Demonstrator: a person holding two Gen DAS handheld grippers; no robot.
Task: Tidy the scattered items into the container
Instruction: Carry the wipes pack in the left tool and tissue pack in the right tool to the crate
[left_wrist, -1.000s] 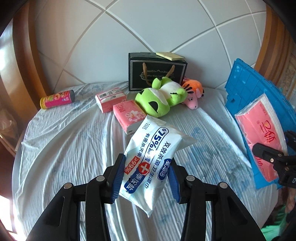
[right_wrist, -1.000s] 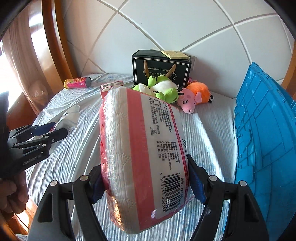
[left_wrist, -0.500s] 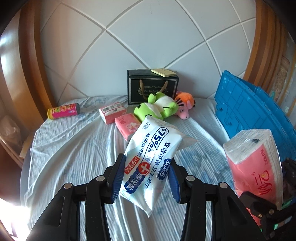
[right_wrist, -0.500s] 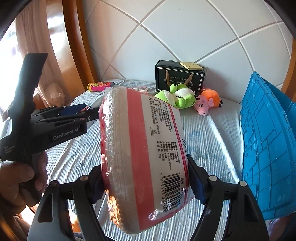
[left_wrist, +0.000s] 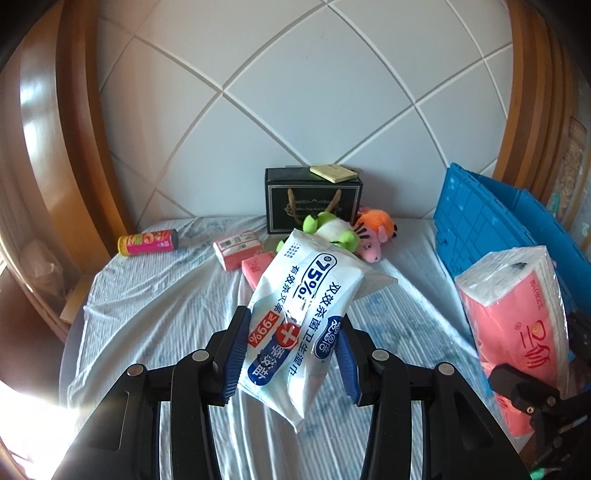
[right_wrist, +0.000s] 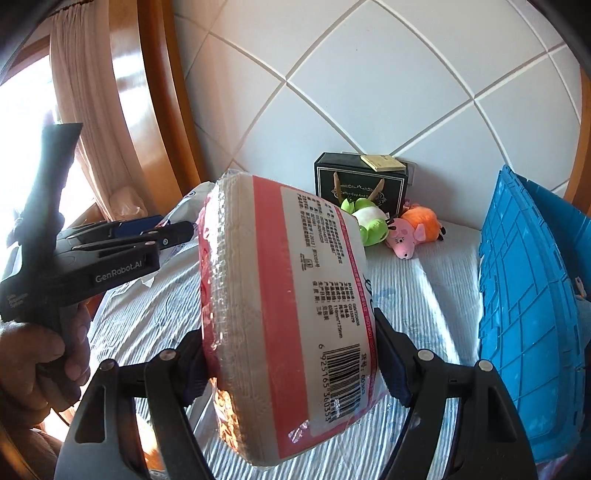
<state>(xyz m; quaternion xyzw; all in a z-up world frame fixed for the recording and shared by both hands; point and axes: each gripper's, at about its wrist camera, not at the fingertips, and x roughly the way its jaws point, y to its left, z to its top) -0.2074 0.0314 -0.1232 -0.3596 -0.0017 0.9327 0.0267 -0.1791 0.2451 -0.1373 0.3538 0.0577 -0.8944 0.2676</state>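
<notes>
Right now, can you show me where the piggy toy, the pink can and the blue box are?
piggy toy (right_wrist: 404, 234), right wrist view, on its pink face.
pink can (left_wrist: 147, 242), left wrist view, on its side.
blue box (right_wrist: 524, 314), right wrist view, on its ribbed wall.

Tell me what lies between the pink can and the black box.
In the left wrist view, a pink tissue pack lies between pink can and black box.
</notes>
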